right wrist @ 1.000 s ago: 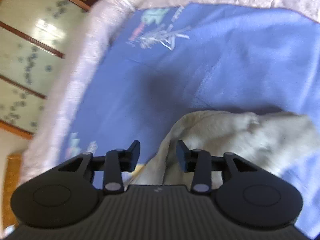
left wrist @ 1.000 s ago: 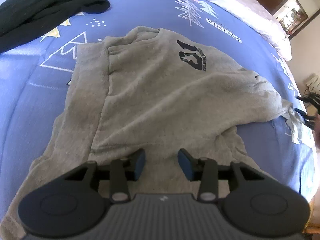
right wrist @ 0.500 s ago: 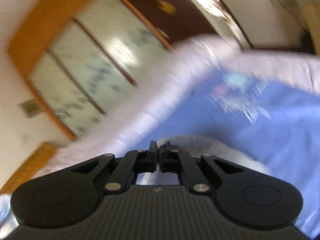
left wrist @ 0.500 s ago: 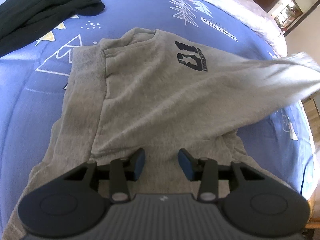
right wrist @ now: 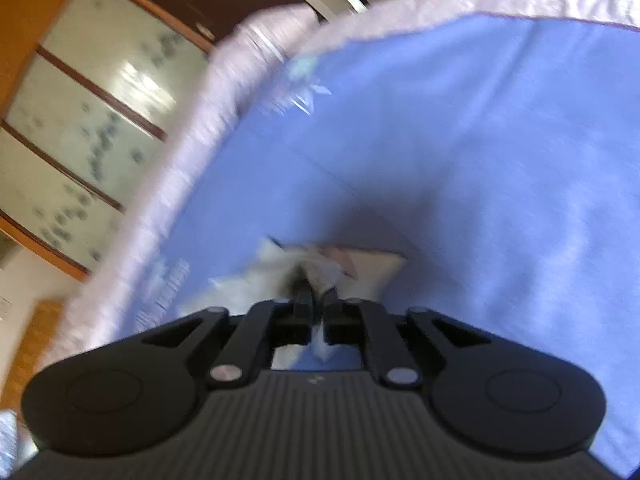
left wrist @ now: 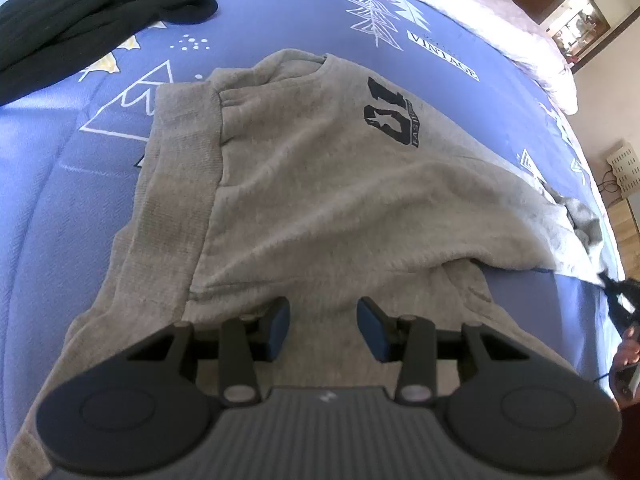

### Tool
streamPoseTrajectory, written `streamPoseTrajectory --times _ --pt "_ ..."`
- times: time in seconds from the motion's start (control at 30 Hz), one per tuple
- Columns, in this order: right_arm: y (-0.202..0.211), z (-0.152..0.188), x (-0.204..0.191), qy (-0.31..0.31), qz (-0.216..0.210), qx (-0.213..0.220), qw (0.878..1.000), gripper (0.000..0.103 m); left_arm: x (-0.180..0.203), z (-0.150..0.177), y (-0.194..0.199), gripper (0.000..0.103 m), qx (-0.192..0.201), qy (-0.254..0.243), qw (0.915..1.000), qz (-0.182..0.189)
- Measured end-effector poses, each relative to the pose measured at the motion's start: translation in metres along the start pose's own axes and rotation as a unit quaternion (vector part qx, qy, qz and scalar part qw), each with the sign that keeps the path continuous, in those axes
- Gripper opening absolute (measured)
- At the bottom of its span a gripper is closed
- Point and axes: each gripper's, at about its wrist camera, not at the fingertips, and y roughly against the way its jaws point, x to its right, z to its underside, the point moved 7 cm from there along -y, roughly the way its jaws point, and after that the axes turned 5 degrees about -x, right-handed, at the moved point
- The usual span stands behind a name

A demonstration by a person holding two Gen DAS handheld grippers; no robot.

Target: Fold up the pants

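Note:
Grey pants (left wrist: 328,200) with a black "01" print lie spread on the blue bedspread (left wrist: 72,168). One leg stretches off to the right. My left gripper (left wrist: 323,328) is open, hovering over the near part of the grey cloth with nothing between its blue pads. My right gripper (right wrist: 316,300) is shut on the end of the grey pants leg (right wrist: 280,268), low over the bedspread (right wrist: 480,152). It also shows at the right edge of the left wrist view (left wrist: 618,286), pinching the leg end.
A black garment (left wrist: 80,12) lies at the far left of the bed. A white quilted bed edge (right wrist: 192,152) runs along the far side. Wooden doors with glass panels (right wrist: 80,120) stand beyond it.
My right gripper has shut on the leg end, lifted it, and brought it back down low over the bed. The leg now lies stretched to the right. My left gripper has stayed put.

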Motion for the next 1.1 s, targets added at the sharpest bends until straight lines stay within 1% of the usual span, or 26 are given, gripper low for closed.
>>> streamPoseTrajectory --times 0.03,0.1,0.13,0.17,0.23,0.27,0.3,0.33,0.37,0.43,0.47,0.5,0.53,0.57,0.6,0.63,0.7,0.77,0.8,0.83,0.87,0.9,0.93,0.97,1.0,1.1 --pt "0.003 -0.005 0.004 0.009 0.024 0.009 1.000 0.022 0.001 -0.001 -0.001 0.039 0.000 -0.001 1.0000 -0.001" --pt "0.019 -0.024 0.011 0.011 0.068 0.062 0.996 0.025 0.002 -0.001 -0.002 0.040 0.002 -0.005 1.0000 -0.003" --pt "0.025 -0.034 0.008 0.019 0.080 0.084 0.993 0.025 0.003 -0.001 -0.003 0.041 0.003 -0.007 1.0000 -0.004" --pt "0.027 -0.043 -0.003 0.038 0.071 0.091 0.993 0.025 0.004 -0.001 -0.004 0.042 0.004 -0.008 0.9999 -0.004" --pt "0.014 -0.056 -0.039 0.095 0.044 0.072 0.992 0.026 0.006 -0.003 -0.005 0.044 0.007 -0.010 0.9999 -0.006" --pt "0.003 -0.057 -0.060 0.132 0.030 0.050 0.990 0.031 0.006 -0.003 -0.006 0.045 0.008 -0.010 0.9999 -0.007" --pt "-0.013 -0.057 -0.080 0.168 0.017 0.027 0.985 0.042 0.007 -0.004 -0.006 0.045 0.009 -0.011 0.9999 -0.008" --pt "-0.030 -0.055 -0.095 0.194 0.014 0.006 0.981 0.049 0.008 -0.004 -0.006 0.045 0.010 -0.010 0.9998 -0.010" --pt "-0.054 -0.056 -0.105 0.214 0.020 -0.012 0.977 0.058 0.008 -0.004 -0.006 0.045 0.010 -0.010 0.9998 -0.011" --pt "-0.090 -0.052 -0.112 0.238 0.057 -0.042 0.969 0.059 0.008 -0.004 -0.006 0.045 0.010 -0.011 0.9998 -0.012" --pt "-0.108 -0.048 -0.110 0.239 0.066 -0.070 0.966 0.058 0.008 -0.003 -0.005 0.045 0.009 -0.012 0.9998 -0.013" --pt "-0.119 -0.043 -0.105 0.232 0.067 -0.097 0.966 0.052 0.008 -0.003 -0.005 0.045 0.008 -0.013 0.9998 -0.013" --pt "-0.124 -0.037 -0.104 0.231 0.070 -0.102 0.965 0.046 0.008 -0.003 -0.005 0.045 0.007 -0.014 0.9998 -0.012" --pt "-0.120 -0.033 -0.109 0.245 0.070 -0.091 0.963 0.023 0.007 -0.004 -0.005 0.045 0.006 -0.015 0.9998 -0.010" --pt "-0.108 -0.025 -0.113 0.246 0.054 -0.094 0.963 0.011 0.007 -0.004 -0.005 0.045 0.005 -0.015 0.9998 -0.010" --pt "-0.099 -0.028 -0.116 0.232 0.041 -0.083 0.968 0.010 0.007 -0.005 -0.006 0.045 0.005 -0.016 0.9998 -0.010" --pt "-0.075 -0.044 -0.116 0.193 0.019 -0.031 0.980 0.009 0.009 -0.007 -0.007 0.045 0.006 -0.018 0.9997 -0.013" --pt "-0.034 -0.079 -0.102 0.122 0.011 0.065 0.990 0.009 0.010 -0.008 -0.007 0.046 0.008 -0.017 0.9997 -0.015" --pt "-0.014 -0.099 -0.088 0.079 0.020 0.119 0.990 0.009 0.009 -0.007 -0.007 0.046 0.009 -0.016 0.9997 -0.014" --pt "0.000 -0.114 -0.073 0.043 0.042 0.166 0.984 0.009 0.009 -0.007 -0.007 0.046 0.010 -0.015 0.9998 -0.012" --pt "0.014 -0.124 -0.055 0.011 0.076 0.205 0.976 0.010 0.008 -0.007 -0.007 0.046 0.011 -0.013 0.9998 -0.010" --pt "0.022 -0.130 -0.036 -0.018 0.110 0.226 0.968 0.015 0.007 -0.006 -0.006 0.046 0.012 -0.010 0.9999 -0.007" --pt "0.028 -0.133 -0.016 -0.049 0.143 0.234 0.960 0.018 0.006 -0.006 -0.006 0.045 0.013 -0.008 0.9999 -0.004" --pt "0.028 -0.130 0.002 -0.072 0.165 0.222 0.958 0.028 0.005 -0.006 -0.005 0.046 0.014 -0.007 0.9999 -0.003" --pt "0.025 -0.127 0.013 -0.084 0.176 0.205 0.959 0.036 0.005 -0.006 -0.005 0.046 0.015 -0.007 0.9999 -0.002" --pt "0.036 -0.103 0.036 -0.097 0.175 0.194 0.960 0.037 0.006 -0.005 -0.001 0.046 0.013 -0.010 0.9999 -0.002"
